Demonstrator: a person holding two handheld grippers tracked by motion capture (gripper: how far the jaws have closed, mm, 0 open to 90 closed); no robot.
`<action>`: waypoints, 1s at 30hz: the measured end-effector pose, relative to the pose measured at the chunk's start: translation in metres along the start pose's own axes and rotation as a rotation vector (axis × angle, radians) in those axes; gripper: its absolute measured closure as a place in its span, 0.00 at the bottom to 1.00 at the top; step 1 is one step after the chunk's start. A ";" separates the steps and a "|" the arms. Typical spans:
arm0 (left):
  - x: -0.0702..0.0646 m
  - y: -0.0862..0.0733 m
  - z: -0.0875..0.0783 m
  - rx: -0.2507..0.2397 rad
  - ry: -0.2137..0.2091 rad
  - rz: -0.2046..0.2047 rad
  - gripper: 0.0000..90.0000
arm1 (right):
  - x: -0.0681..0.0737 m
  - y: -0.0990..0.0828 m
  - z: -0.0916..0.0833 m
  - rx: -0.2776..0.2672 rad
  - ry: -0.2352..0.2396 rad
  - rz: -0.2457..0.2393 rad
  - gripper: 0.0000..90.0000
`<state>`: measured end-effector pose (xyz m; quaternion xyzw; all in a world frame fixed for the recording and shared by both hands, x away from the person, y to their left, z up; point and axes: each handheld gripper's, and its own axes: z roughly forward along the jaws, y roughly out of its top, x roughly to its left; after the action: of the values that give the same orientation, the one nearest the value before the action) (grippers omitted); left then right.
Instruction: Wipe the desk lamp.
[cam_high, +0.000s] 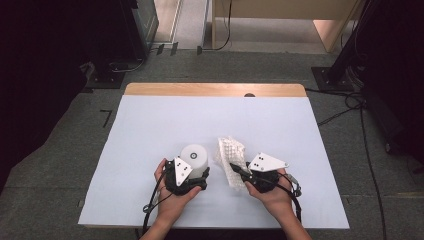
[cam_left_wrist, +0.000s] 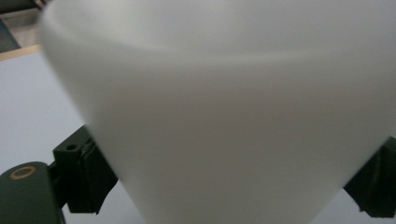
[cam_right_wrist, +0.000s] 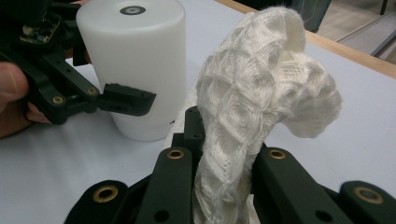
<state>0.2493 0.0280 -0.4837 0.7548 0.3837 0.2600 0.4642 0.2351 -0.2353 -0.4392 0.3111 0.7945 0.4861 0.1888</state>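
Observation:
A white cylinder (cam_high: 195, 157) with a small ring mark on its flat top stands on the white table cover (cam_high: 215, 120). My left gripper (cam_high: 192, 171) is shut on its lower part, one jaw on each side. In the left gripper view the cylinder (cam_left_wrist: 233, 116) looms between the jaws. To its right, a white knitted cloth (cam_high: 231, 152) is bunched up and rises from my right gripper (cam_high: 238, 172), which is shut on its lower end. In the right gripper view the cloth (cam_right_wrist: 261, 93) curls over above the jaws, with the cylinder (cam_right_wrist: 140, 60) just to its left.
A strip of bare wood (cam_high: 215, 90) runs along the table's far edge. Grey carpet, cables and dark stands (cam_high: 330, 75) surround the table. A hand holds each gripper near the front edge.

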 end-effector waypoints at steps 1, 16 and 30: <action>0.005 0.001 0.000 0.000 -0.040 -0.017 0.09 | 0.000 0.000 0.000 -0.005 -0.001 -0.004 0.89; 0.025 0.023 -0.007 -0.055 -0.716 -0.109 0.09 | 0.031 0.028 -0.021 -0.137 0.085 -0.118 0.89; 0.030 0.025 -0.008 -0.049 -0.729 -0.127 0.09 | 0.034 0.027 -0.014 -0.117 0.082 -0.115 0.89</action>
<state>0.2692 0.0494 -0.4565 0.7612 0.2327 -0.0459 0.6035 0.2098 -0.2127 -0.4086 0.2331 0.7883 0.5324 0.2017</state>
